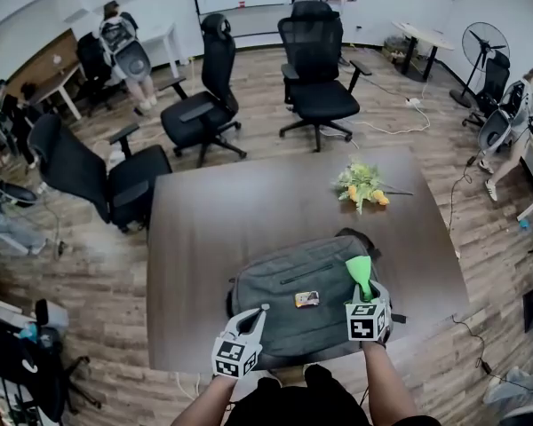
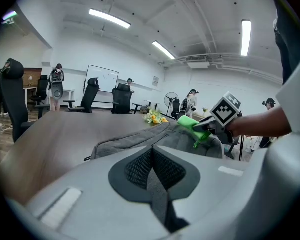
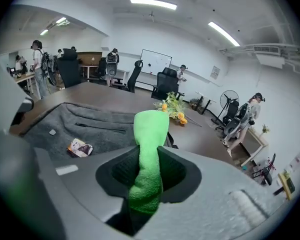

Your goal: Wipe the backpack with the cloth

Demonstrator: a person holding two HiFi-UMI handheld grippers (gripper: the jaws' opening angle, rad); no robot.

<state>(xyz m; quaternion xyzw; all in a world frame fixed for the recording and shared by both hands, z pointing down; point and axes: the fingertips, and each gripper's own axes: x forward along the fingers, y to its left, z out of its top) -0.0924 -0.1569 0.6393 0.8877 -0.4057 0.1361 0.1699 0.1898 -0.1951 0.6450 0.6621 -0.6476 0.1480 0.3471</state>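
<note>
Cloth is clamped in the right gripper jaws, over the backpack lying on the desk. Left gripper jaws are closed, empty.

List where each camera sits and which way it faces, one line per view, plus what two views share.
Head view: on the person's head, looking steeply down at table, backpack, left gripper, right gripper, forearms.
Left gripper view: on the left gripper, looking over the backpack toward the right gripper; own fingers shut, empty.
Right gripper view: on the right gripper, looking over the backpack toward the flowers; own fingers clamp the cloth.
Shared: all three show backpack, flowers, cloth.
</note>
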